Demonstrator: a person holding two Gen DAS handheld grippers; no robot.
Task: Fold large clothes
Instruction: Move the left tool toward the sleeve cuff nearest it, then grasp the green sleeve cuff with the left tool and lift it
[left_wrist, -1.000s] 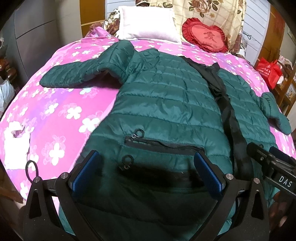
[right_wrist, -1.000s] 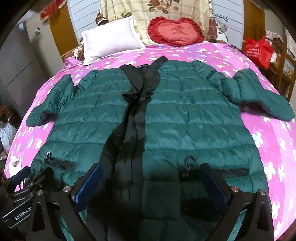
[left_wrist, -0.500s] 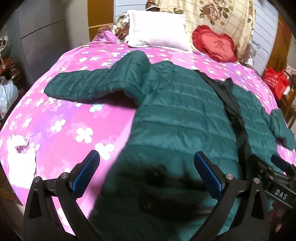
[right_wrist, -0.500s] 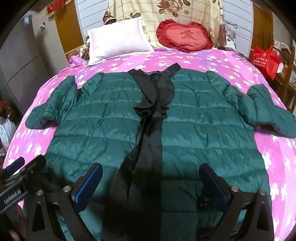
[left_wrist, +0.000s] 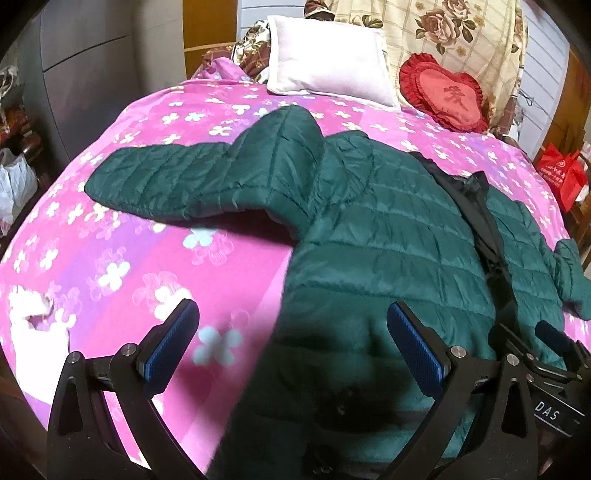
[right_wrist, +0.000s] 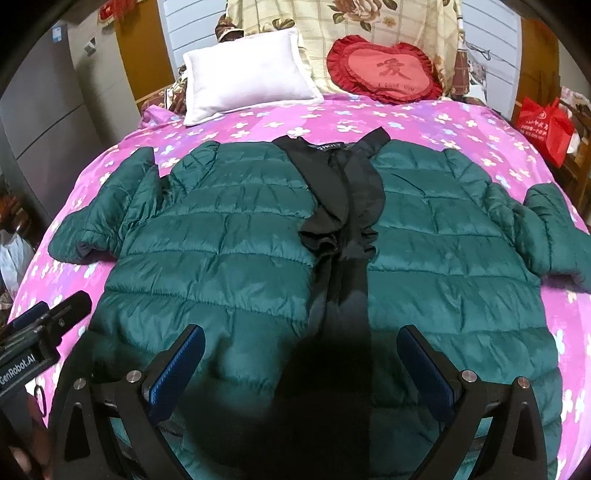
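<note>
Quilted jacket cloth faintly glossy; floral bedspread matt cloth; pillow soft, matt.

Dim indoor light, strong fisheye bending with black corners; the jacket hem nearest both cameras is blurred and shadowed.

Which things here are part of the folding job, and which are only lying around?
Part of the job:
green puffer jacket
left gripper
right gripper

Lying around:
white pillow
red heart cushion
red bag
pink bedspread
</note>
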